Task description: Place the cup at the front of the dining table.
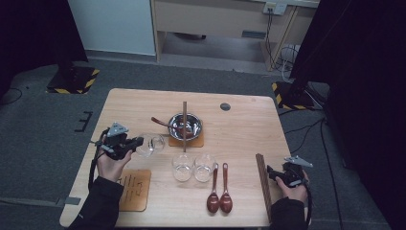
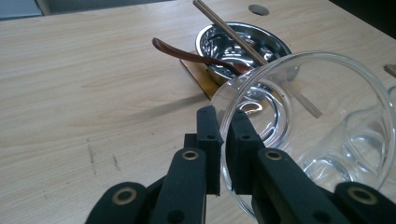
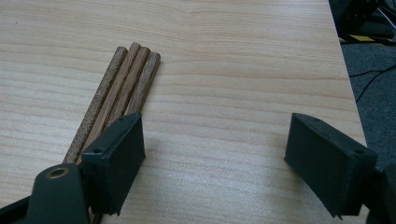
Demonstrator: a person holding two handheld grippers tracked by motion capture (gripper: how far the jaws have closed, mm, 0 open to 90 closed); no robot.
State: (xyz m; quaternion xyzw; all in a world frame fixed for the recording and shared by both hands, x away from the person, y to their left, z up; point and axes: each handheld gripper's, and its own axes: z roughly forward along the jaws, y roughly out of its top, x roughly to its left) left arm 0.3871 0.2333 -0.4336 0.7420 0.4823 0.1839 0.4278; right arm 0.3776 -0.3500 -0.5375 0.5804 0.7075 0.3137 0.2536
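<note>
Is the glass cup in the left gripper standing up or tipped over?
Tipped. The left gripper pinches the glass cup by its rim, so its open mouth faces sideways, and it looks empty.

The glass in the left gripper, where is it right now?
In the high view the glass is tilted at the table's left side, its rim pinched by the left gripper, just left of the steel bowl on its wooden coaster.

A steel bowl (image 1: 186, 126) with a spoon (image 1: 165, 124) sits mid-table, two glasses (image 1: 193, 167) and two wooden spoons (image 1: 219, 189) toward the near edge.
</note>
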